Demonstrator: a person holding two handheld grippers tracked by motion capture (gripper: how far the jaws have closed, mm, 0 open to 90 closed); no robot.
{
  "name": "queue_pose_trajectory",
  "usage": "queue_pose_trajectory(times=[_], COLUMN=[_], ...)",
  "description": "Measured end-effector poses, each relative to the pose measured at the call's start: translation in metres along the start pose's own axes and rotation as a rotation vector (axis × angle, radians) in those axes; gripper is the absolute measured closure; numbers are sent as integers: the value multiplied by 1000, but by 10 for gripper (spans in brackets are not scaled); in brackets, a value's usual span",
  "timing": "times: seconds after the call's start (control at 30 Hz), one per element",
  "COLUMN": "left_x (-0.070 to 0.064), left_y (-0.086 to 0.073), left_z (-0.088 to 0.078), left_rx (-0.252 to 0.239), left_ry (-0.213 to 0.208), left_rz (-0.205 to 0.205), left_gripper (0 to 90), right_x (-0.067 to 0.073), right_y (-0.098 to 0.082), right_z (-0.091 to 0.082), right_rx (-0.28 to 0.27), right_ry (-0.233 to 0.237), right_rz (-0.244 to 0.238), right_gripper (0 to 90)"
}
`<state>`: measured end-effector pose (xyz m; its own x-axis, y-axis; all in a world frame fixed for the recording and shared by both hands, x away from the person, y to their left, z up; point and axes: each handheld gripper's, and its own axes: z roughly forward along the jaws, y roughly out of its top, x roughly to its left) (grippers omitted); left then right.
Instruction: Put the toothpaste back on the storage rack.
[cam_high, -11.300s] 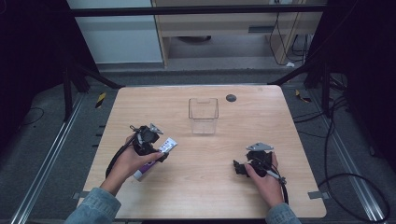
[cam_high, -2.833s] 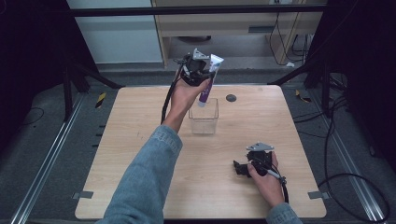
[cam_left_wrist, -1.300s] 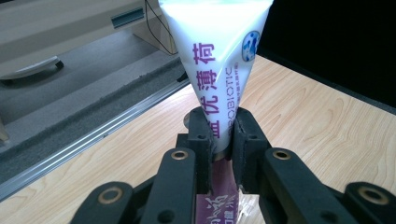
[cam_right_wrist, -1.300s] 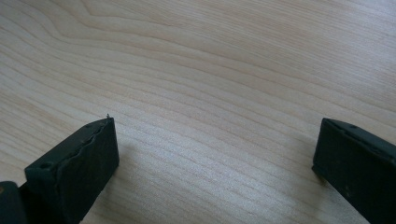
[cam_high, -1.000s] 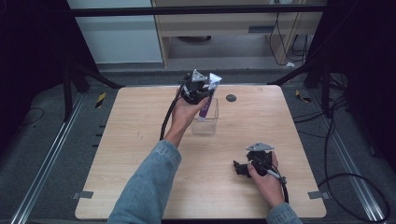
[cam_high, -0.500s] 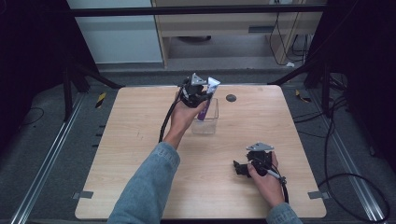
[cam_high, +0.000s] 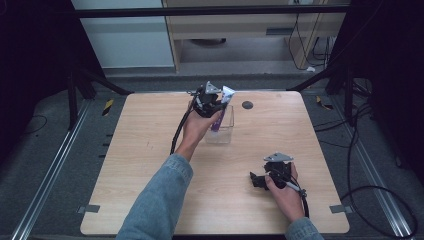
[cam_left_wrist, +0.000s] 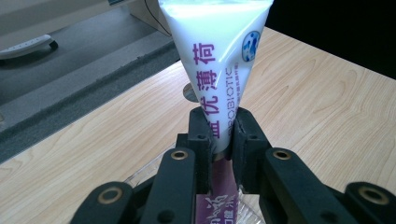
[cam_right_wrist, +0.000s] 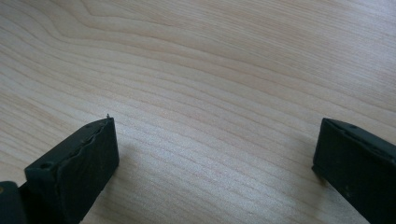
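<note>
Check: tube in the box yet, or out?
Partly in. The tube stands upright in the left claw, its lower end below the clear box's rim. The claw is shut on it.

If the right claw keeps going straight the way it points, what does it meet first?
The bare table, most likely: the right claw sits open and tilted down at the wood, with nothing between its jaws. Depth is hard to judge.
</note>
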<state>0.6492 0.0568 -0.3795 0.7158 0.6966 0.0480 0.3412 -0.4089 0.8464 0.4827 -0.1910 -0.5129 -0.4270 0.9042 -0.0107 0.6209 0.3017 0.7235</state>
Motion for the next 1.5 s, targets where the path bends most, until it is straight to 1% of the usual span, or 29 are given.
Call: queue_pose_trajectory(times=[0.07, 0.37, 0.67, 0.9, 0.93, 1.03, 1.17, 1.37, 1.5], left_x=[-1, -2, -5, -5, -4, -3, -2, -4, -7], left_y=[-2, -3, -4, -8, -10, -13, -13, -10, -8], left_z=[1, 2, 4, 6, 7, 8, 8, 10, 14], left_rx=[4, 13, 35, 44, 48, 56, 54, 69, 80], left_ry=[0, 1, 0, 2, 5, 7, 4, 7, 14], left_rz=[-4, 1, 14, 2, -4, -5, -10, -11, 0], left_gripper=[791, 791, 790, 788, 788, 788, 788, 786, 785], right_x=[0, 0, 0, 0, 0, 0, 0, 0, 0], right_y=[0, 0, 0, 0, 0, 0, 0, 0, 0], right_z=[0, 0, 0, 0, 0, 0, 0, 0, 0], right_rx=[-1, -1, -1, 0, 0, -2, -1, -1, 0], right_ry=[0, 0, 0, 0, 0, 0, 0, 0, 0], right_rz=[-1, 0, 2, -1, -1, -1, 0, -2, 0], right_gripper=[4, 4, 4, 4, 4, 4, 4, 4, 4])
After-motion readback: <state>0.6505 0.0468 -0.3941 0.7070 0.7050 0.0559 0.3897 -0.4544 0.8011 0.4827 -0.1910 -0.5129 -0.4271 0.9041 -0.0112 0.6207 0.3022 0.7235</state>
